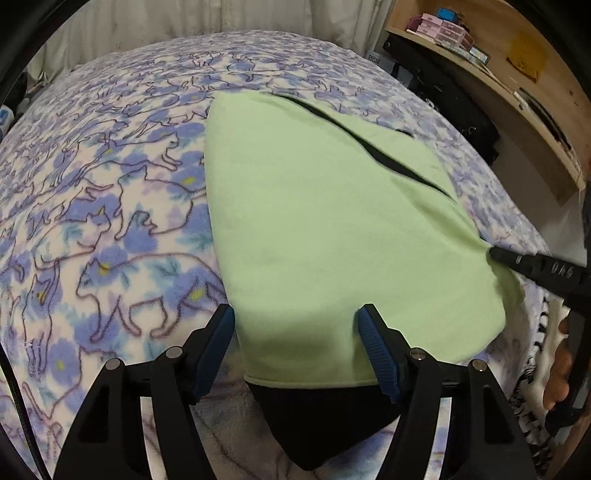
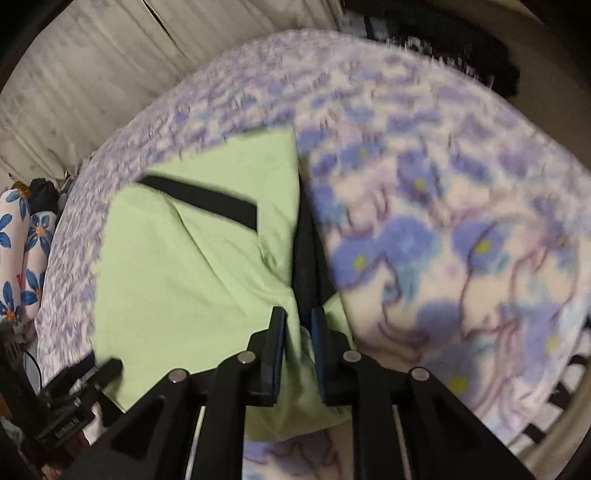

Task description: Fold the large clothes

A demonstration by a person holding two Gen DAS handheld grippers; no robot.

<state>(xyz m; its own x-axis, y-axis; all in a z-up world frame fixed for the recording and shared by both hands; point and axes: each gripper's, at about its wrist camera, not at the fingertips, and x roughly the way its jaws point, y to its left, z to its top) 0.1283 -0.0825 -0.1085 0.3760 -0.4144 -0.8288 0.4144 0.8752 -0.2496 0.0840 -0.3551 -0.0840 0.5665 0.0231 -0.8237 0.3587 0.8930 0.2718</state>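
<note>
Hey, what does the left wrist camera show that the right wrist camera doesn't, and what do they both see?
Only the left wrist view shows the wooden shelf with pink boxes, a hand at the right edge, and the left gripper standing open astride the garment's near edge.

Only the right wrist view shows the blue-flowered white cushion and the right gripper, its narrow jaws with a fold of fabric between them.

Both show the light green garment with black trim lying on the purple cat-print fleece blanket, and pale curtains behind.
</note>
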